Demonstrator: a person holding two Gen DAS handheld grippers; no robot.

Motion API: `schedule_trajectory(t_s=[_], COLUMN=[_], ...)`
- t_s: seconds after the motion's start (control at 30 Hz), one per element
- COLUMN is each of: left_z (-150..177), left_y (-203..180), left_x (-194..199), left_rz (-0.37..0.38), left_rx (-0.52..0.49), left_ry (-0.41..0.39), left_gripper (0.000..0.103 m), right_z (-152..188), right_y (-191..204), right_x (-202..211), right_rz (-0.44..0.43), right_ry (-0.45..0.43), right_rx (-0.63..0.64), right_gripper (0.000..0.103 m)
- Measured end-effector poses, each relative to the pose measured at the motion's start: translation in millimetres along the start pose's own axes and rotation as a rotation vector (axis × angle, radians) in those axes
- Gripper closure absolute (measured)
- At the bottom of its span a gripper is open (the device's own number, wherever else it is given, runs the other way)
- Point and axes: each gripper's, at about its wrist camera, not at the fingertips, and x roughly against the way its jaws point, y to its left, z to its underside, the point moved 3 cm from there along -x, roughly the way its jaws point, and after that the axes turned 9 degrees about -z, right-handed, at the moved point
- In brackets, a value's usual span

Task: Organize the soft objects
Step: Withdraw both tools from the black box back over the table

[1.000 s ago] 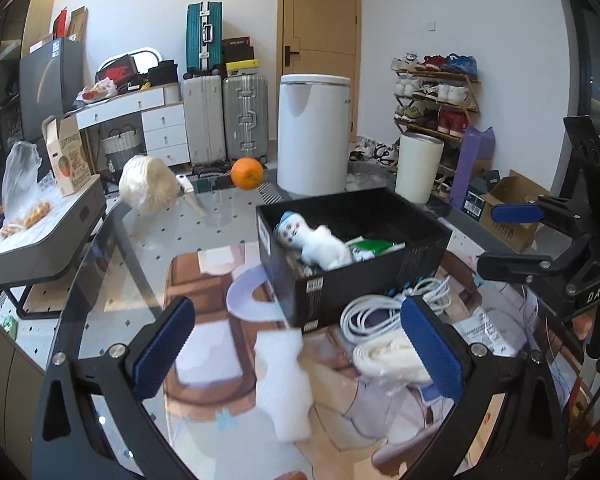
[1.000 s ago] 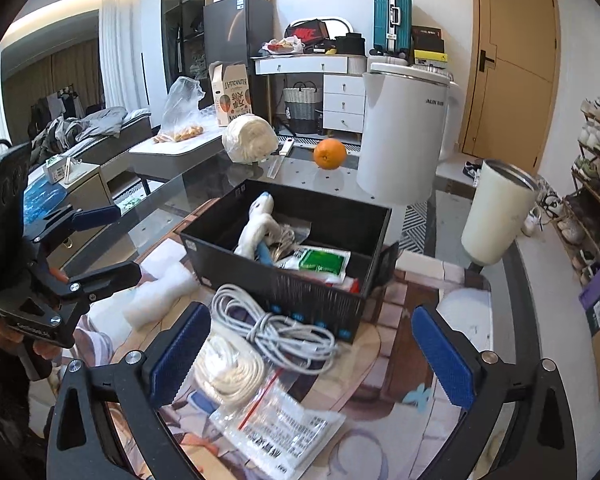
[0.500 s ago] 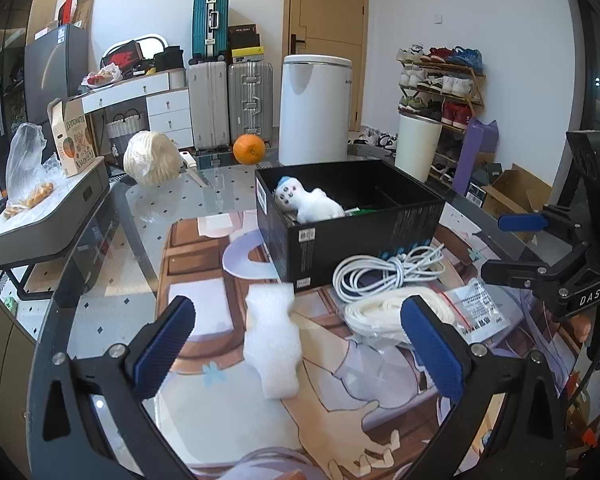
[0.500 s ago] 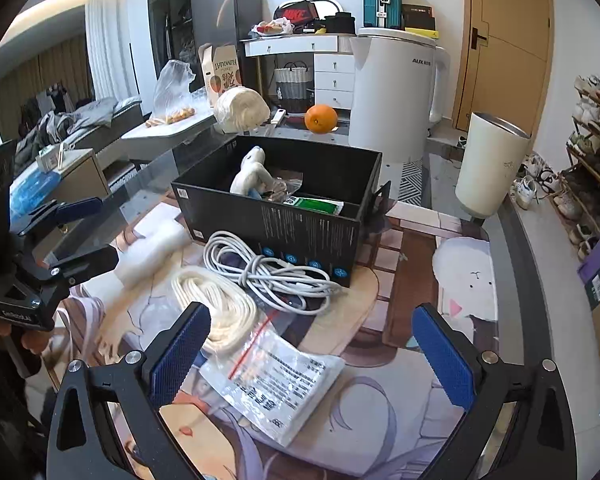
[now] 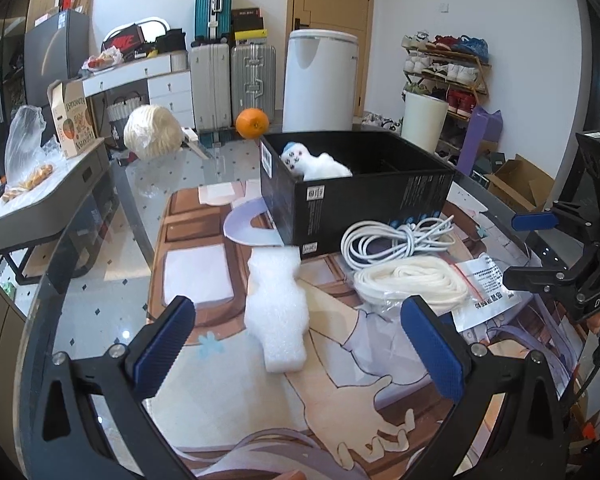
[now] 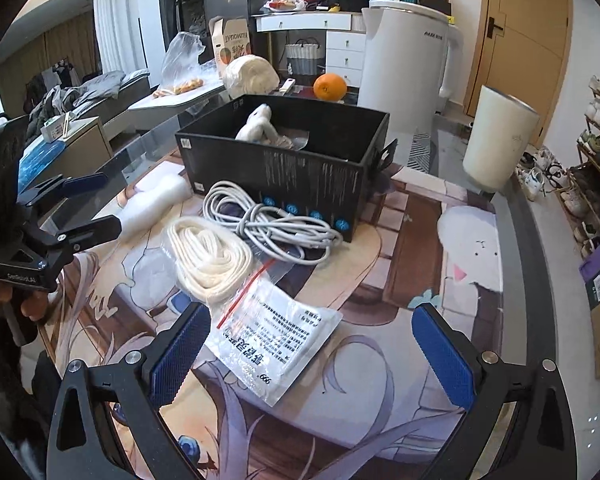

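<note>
Glass table (image 5: pixel 100 312) bears a black box (image 5: pixel 364 208) holding a white plush toy (image 5: pixel 316 164); both grippers' fingers (image 5: pixel 164 344) spread, empty.

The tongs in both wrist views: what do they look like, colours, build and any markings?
Both are alike. The left tongs and right tongs have black angular frames with triangular cut-outs and silver screws, each finger faced with a blue textured pad. Seen from the side, the right body shows white "DAS" lettering; the left one's lettering is too small to read. No cables show.
</note>
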Motion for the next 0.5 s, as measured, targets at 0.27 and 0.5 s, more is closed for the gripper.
schedule_trajectory(t_s=[0.27,0.5], left_z=[2,2], left_y=[0,4], left_x=[-3,-6], left_rz=[0.014,0.021], left_rx=[0.000,0.020], left_ry=[0.016,0.032], left_gripper=[0.000,0.000], right_z=[6,9], right_y=[7,7], right_x=[-12,-20], right_rz=[-0.035,-0.064], right_ry=[0.047,0.076], right_rx=[0.017,0.003], right_gripper=[0.001,0.001])
